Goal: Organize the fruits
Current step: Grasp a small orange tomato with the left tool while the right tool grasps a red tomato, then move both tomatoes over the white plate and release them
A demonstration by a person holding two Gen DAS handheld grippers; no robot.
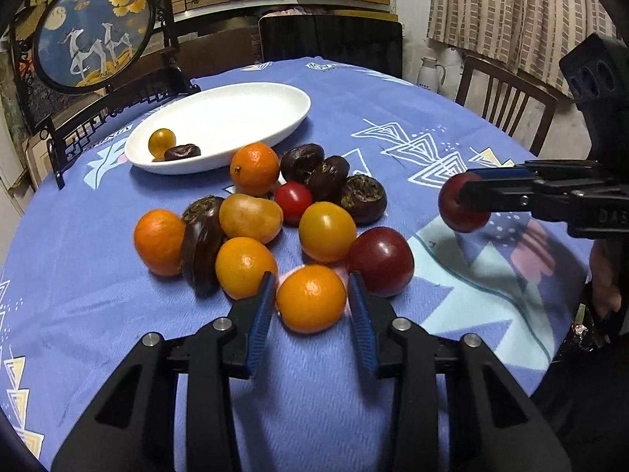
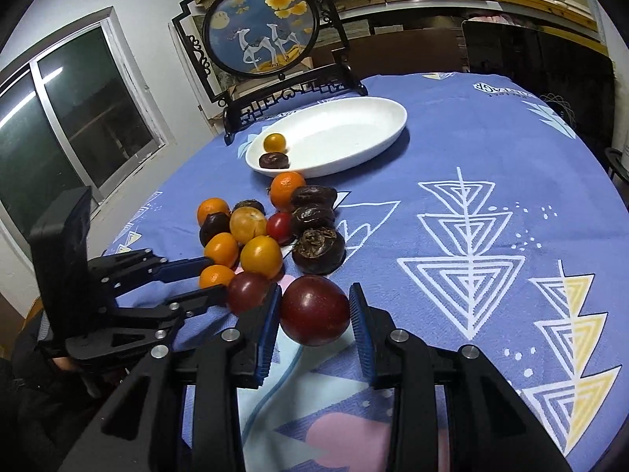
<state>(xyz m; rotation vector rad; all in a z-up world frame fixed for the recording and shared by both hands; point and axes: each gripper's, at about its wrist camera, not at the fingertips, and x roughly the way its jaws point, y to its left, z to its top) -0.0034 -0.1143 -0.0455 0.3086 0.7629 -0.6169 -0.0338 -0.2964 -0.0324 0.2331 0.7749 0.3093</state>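
Observation:
My left gripper (image 1: 312, 289) is shut on a small orange (image 1: 310, 299) that rests on the blue tablecloth at the near edge of the fruit pile. Hard against its right finger lies a dark red tomato (image 1: 380, 261). The pile (image 1: 251, 216) holds more oranges, yellow and red tomatoes and several dark brown wrinkled fruits. My right gripper (image 2: 314, 299) is shut on another dark red tomato (image 2: 314, 310), held just above the cloth to the right of the pile. A white oval plate (image 1: 236, 114) behind the pile holds a small yellow tomato (image 1: 161, 142) and one dark brown fruit (image 1: 182, 152).
A round painted screen on a black stand (image 1: 92, 31) stands just behind the plate's left end. Chairs (image 1: 507, 98) ring the far side of the table, with a white jug (image 1: 430, 72) beyond. Patterned cloth (image 2: 491, 216) stretches to the right of the fruit.

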